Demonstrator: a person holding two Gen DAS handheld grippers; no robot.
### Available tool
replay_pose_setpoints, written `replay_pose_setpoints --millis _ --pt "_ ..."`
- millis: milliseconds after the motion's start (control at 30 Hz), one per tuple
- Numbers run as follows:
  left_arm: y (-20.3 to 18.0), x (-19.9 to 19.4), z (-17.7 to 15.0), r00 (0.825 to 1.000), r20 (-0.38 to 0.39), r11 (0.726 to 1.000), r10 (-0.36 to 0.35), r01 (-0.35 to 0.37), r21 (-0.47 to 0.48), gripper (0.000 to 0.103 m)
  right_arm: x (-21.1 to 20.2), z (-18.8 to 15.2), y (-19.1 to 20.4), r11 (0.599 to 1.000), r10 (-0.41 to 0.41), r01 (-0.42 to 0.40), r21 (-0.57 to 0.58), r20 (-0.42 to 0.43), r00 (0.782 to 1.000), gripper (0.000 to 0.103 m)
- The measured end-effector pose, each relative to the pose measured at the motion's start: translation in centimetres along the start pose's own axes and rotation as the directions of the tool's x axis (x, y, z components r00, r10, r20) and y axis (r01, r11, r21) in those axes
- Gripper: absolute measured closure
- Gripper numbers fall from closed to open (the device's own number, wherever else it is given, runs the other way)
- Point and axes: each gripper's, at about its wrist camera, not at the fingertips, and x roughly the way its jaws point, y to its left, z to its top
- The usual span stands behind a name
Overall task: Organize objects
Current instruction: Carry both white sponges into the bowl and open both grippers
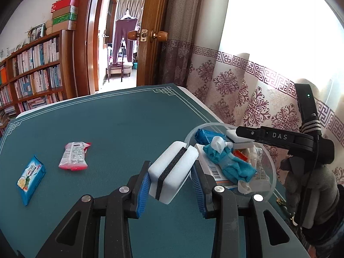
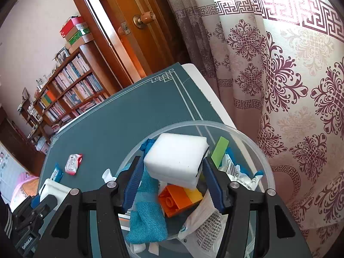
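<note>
My left gripper (image 1: 171,185) is shut on a white sponge with a black stripe (image 1: 172,172), held above the green table mat just left of the clear plastic bowl (image 1: 272,165). My right gripper (image 2: 172,182) is shut on a second white sponge (image 2: 176,161), held over the bowl (image 2: 253,142). The bowl holds a blue cloth (image 2: 146,221), an orange and yellow toy brick (image 2: 180,200), a green piece (image 2: 219,150) and several packets. A red-white packet (image 1: 74,155) and a blue packet (image 1: 31,178) lie on the mat at the left.
The green mat (image 1: 120,124) covers a white table whose far right edge meets a patterned curtain (image 1: 247,86). A bookshelf (image 1: 32,75) and an open wooden door (image 1: 154,34) stand behind. The right gripper's body (image 1: 301,142) shows beside the bowl.
</note>
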Motion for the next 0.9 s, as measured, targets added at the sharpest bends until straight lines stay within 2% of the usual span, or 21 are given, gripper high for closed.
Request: replay_pose_setpoints --millis 200,300,367,467,600,733,800,900 --pt "-2.9 0.9 1.6 0.997 -0.017 0.997 -0.075 0.075 0.014 0.064 -1.6 -0.1 -1.1 1.0 -0.004 0.004 0.007 0.038 0.999 0.037" --pt "-4.3 1.8 2.6 0.993 -0.023 0.993 -0.112 0.112 0.03 0.064 -3.1 -0.6 -1.1 0.998 -0.056 0.057 -0.014 0.072 0.996 0.037" --pt "-5.3 2.6 3.3 0.99 -0.031 0.99 -0.136 0.137 0.039 0.064 -4.0 -1.2 -0.9 0.997 -0.059 0.062 -0.038 0.09 0.994 0.037" --pt "-6.5 4.2 4.4 0.986 -0.045 0.986 -0.16 0.161 0.038 0.063 -5.0 -2.1 -0.7 0.989 -0.116 0.125 -0.077 0.111 0.987 0.037" --pt "-7.7 6.6 5.6 0.976 -0.078 0.978 -0.205 0.207 0.018 0.063 -6.0 -2.6 -1.5 0.991 -0.111 0.119 -0.063 0.118 0.987 0.037" --pt "-8.6 8.8 6.0 0.975 -0.104 0.98 -0.195 0.199 0.028 0.062 -6.5 -2.8 -2.0 0.992 -0.103 0.11 -0.053 0.12 0.987 0.037" --pt "-8.7 9.7 6.0 0.972 -0.125 0.978 -0.201 0.206 0.029 0.054 -6.4 -3.0 -2.1 0.992 -0.103 0.11 -0.054 0.118 0.988 0.037" --pt "-8.0 10.6 5.9 0.966 -0.145 0.977 -0.212 0.213 -0.01 0.019 -6.1 -3.1 -2.3 0.993 -0.099 0.104 -0.049 0.109 0.989 0.037"
